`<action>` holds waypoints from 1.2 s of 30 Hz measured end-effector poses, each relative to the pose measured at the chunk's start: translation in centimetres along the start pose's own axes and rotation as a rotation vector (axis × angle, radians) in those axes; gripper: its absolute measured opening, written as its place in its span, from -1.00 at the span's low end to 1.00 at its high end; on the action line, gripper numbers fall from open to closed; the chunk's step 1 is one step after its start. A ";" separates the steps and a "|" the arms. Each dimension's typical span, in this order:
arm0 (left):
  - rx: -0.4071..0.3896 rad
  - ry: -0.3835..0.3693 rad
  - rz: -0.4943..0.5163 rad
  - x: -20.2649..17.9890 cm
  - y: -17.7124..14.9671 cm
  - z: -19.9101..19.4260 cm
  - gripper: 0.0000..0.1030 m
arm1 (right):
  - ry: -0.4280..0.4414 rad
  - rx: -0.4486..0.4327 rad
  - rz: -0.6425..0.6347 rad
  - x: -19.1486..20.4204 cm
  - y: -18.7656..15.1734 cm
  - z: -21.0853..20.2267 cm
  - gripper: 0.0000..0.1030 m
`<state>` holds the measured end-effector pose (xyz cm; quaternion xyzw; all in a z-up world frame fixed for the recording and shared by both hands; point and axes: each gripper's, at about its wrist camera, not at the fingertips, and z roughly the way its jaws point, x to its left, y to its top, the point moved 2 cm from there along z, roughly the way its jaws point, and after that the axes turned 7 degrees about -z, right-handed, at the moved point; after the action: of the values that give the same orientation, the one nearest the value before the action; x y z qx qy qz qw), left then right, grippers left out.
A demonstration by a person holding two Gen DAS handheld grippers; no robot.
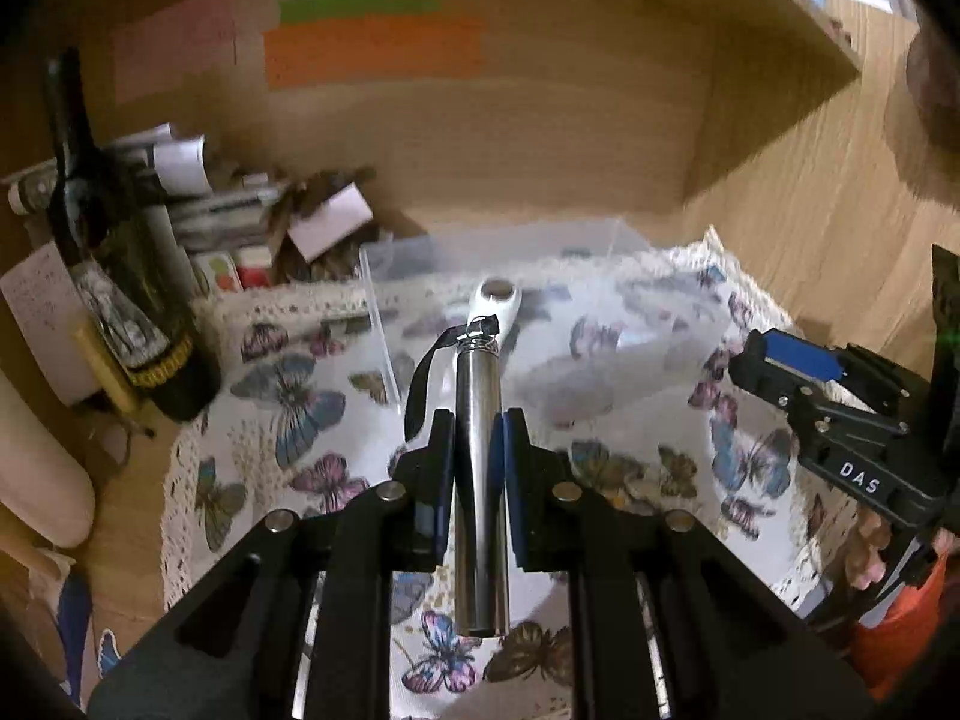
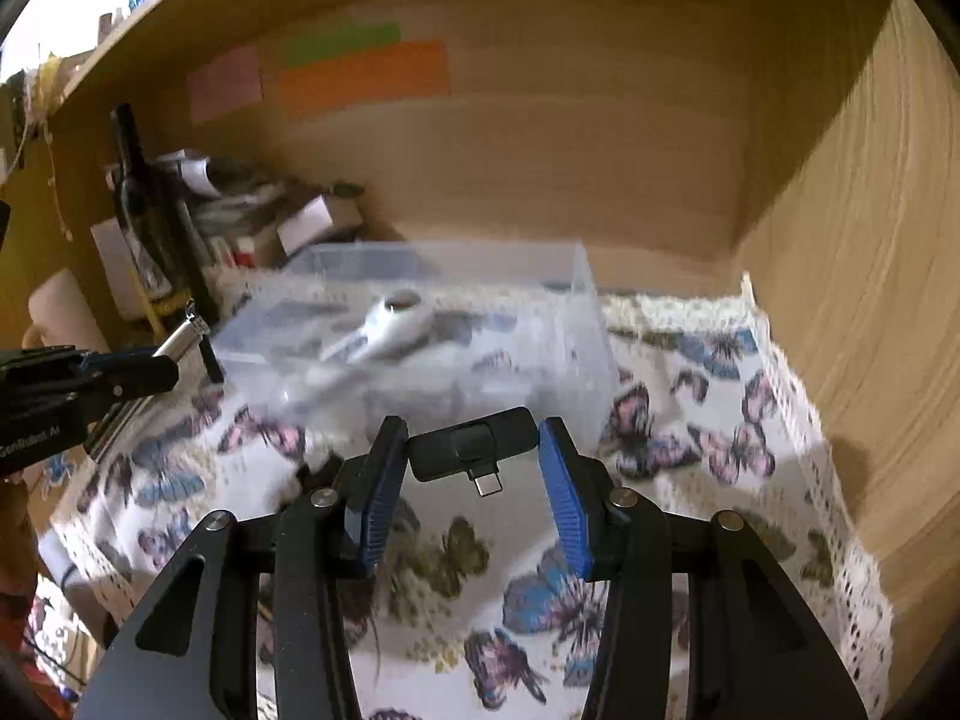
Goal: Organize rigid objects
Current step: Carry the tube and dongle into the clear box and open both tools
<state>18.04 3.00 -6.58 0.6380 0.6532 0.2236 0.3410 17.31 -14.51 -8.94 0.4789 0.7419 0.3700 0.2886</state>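
My left gripper (image 1: 478, 426) is shut on a shiny metal cylinder (image 1: 480, 480) with a black strap at its far end, held lengthwise above the butterfly cloth. In the right wrist view the left gripper (image 2: 159, 363) shows at the left edge, with the cylinder (image 2: 183, 336) sticking out of it. My right gripper (image 2: 471, 441) is shut on a small black adapter (image 2: 468, 450), and its metal plug points toward the camera. A clear plastic box (image 2: 591, 324) stands beyond both grippers. A white tool with a round hole (image 2: 396, 318) lies inside it. The right gripper (image 1: 762, 360) appears at the right of the left wrist view.
A dark wine bottle (image 1: 120, 276) stands at the left beside stacked papers and small boxes (image 1: 324, 222). The butterfly cloth (image 2: 690, 438) covers the shelf floor. Wooden walls close in the back and the right side (image 2: 852, 300). Coloured sticky notes (image 2: 360, 72) are stuck on the back wall.
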 end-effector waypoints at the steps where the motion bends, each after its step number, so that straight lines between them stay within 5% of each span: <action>1: -0.008 -0.003 -0.003 0.0 0.4 -0.1 -0.71 | -0.003 -0.012 -0.001 0.0 0.5 -0.1 -0.18; 18: -0.064 0.003 -0.012 -0.4 6.6 2.5 -0.71 | -0.020 -0.094 -0.007 -0.6 6.9 2.1 -0.18; 36: 0.082 0.023 -0.042 1.5 6.3 10.2 -0.80 | 0.025 0.111 -0.076 0.8 6.0 10.6 -0.18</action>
<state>29.81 3.53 -9.03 0.6350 0.6790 0.1967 0.3116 28.30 -9.32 -9.97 0.4612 0.7825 0.3231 0.2659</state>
